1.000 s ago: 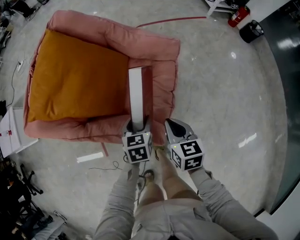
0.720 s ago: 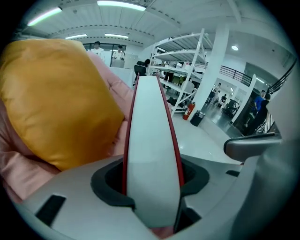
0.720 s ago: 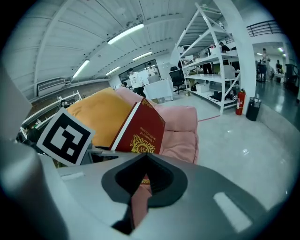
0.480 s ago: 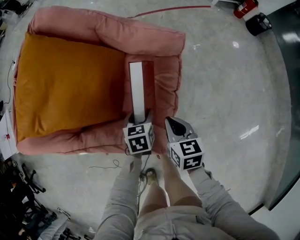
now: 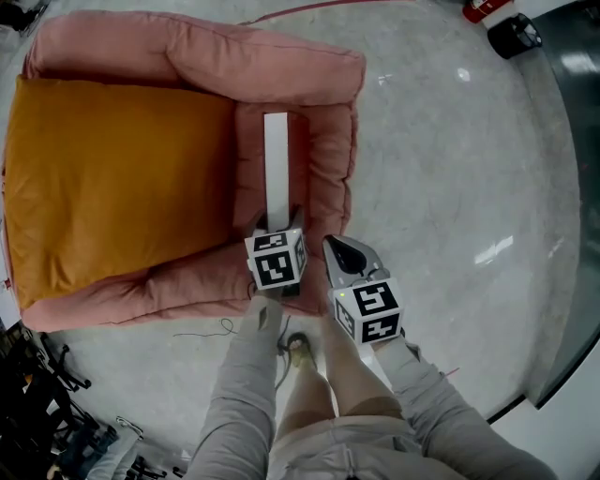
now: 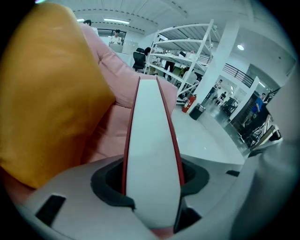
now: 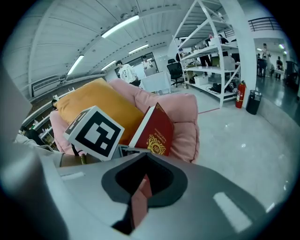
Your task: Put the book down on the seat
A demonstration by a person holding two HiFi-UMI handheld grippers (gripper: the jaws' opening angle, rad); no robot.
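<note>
Clamping book (image 5: 276,164), left gripper (image 5: 278,223) hiding its end

One red book (image 5: 276,169). One pink armchair (image 5: 281,66) holding one orange seat cushion (image 5: 112,178). Two handheld grippers: one left gripper (image 5: 277,217), one right gripper (image 5: 339,246). One red fire extinguisher (image 5: 480,9) and one black bin (image 5: 513,34) on the floor (image 5: 450,187).

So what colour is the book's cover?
Dark red with a gold crest; the book shows best in the right gripper view.
</note>
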